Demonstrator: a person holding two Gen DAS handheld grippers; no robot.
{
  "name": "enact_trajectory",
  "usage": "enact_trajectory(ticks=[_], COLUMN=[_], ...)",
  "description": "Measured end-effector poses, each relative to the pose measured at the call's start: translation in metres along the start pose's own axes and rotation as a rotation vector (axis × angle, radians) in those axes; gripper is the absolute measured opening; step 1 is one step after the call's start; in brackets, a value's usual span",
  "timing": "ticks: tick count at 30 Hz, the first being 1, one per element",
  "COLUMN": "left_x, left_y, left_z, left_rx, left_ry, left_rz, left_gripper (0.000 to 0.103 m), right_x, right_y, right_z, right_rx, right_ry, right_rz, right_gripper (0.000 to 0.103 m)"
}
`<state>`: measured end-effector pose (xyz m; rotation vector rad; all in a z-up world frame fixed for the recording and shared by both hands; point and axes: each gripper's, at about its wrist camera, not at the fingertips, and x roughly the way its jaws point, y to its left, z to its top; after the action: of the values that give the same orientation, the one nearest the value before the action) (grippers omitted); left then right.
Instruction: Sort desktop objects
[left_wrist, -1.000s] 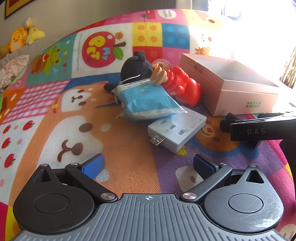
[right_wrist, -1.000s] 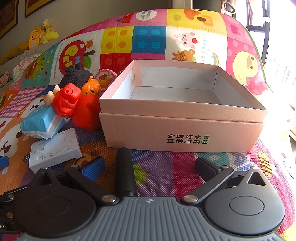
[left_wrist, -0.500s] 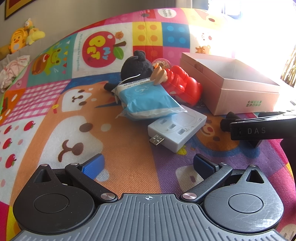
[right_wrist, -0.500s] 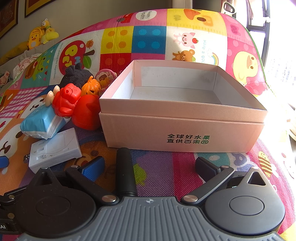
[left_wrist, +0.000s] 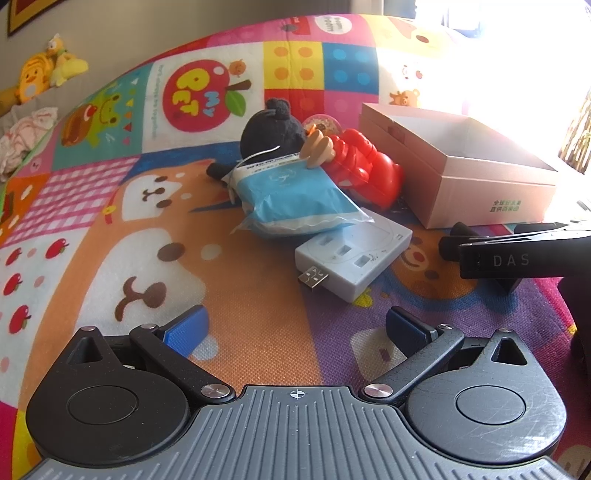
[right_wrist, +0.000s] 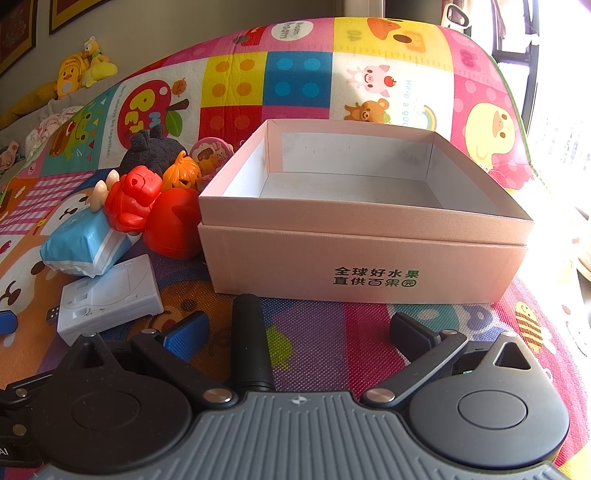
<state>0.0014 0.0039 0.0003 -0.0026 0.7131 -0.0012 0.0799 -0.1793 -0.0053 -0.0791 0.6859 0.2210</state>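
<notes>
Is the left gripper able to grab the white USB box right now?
Probably yes. The left gripper is open, and only bare mat lies between it and the USB box. The blue pack overlaps only its far edge.

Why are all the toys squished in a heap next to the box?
They are jumbled, not yet sorted. The blue packet lies tilted across the white USB hub, and the red toy figure leans on top of the packet. The pink box beside them is empty. Nothing looks broken or spilled.
</notes>
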Motion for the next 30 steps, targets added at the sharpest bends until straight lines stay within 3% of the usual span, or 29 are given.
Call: enact_trajectory(ticks=[7,10,16,20,22,27,30], left_x=[0.001,0.002,0.002,0.002,0.001,0.002,0.006], left_y=[0.001,0.001,0.0,0.001,0.001,-0.003,-0.002], left_z=[-0.002,-0.001,0.0,0.0,0.002,0.005,0.01], left_rx=[-0.001,0.003,0.003,0.0,-0.003,0.001,-0.014], left_ry=[0.009,0.019,0.018,0.018,0.016,0.012,-0.003], left_rz=[0.0,0.0,0.003,-0.001,-0.006,0.004,-0.011], left_gripper=[0.103,0.103,0.103,0.103,0.103,0.103,0.103], right_x=[0.0,0.001,0.003,-0.011,-0.034,-0.094,-0.078], right_y=[-0.004,-0.009,-0.006,-0.016,-0.03,-0.067,-0.101], right_z=[0.003,0.008,0.011,0.011,0.006,0.021,0.059], right_rx=[0.001,-0.009,-0.024,-0.073,-0.065,-0.1,-0.003], right_ry=[0.008,0.053,0.098,0.142,0.08,-0.237,-0.227], right_rz=[0.019,0.055,0.037,0.151,0.196,0.034,0.029], right_gripper=[0.103,0.103,0.103,0.103,0.103,0.103,0.103])
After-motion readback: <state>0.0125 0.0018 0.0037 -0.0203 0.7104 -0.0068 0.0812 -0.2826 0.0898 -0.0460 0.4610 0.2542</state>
